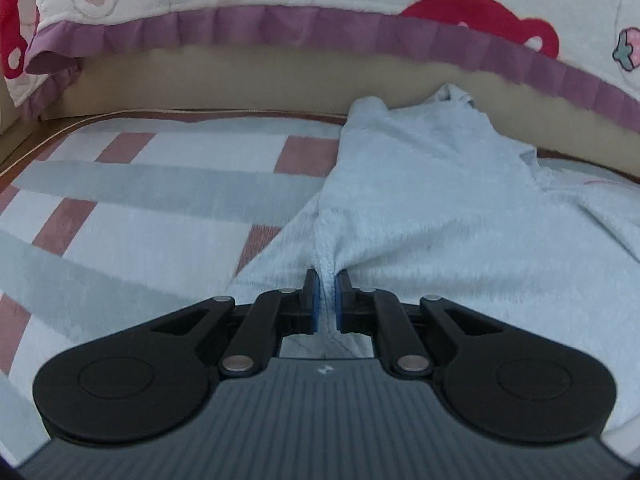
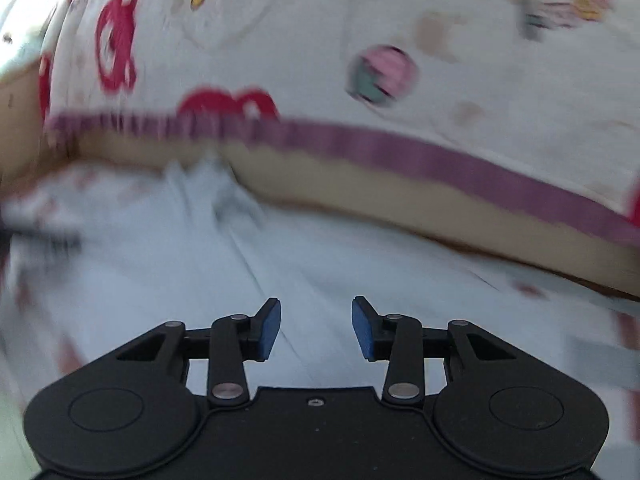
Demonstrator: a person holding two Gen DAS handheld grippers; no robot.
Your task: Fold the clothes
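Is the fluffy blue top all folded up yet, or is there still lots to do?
Not yet. Nothing looks finished: the pale blue top lies rumpled on the striped blanket, one end bunched against the cushion edge. In hand: the left gripper has its jaws pinched on a hemmed fold of it. The right gripper hovers over the cloth with jaws apart, holding nothing. Still left: spreading it flat and making the folds.

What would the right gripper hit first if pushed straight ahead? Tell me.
Most likely the pale blue garment: the open right gripper points down at it, nothing between its pads. The picture is blurred, so depth is uncertain; the beige bed edge lies farther on.
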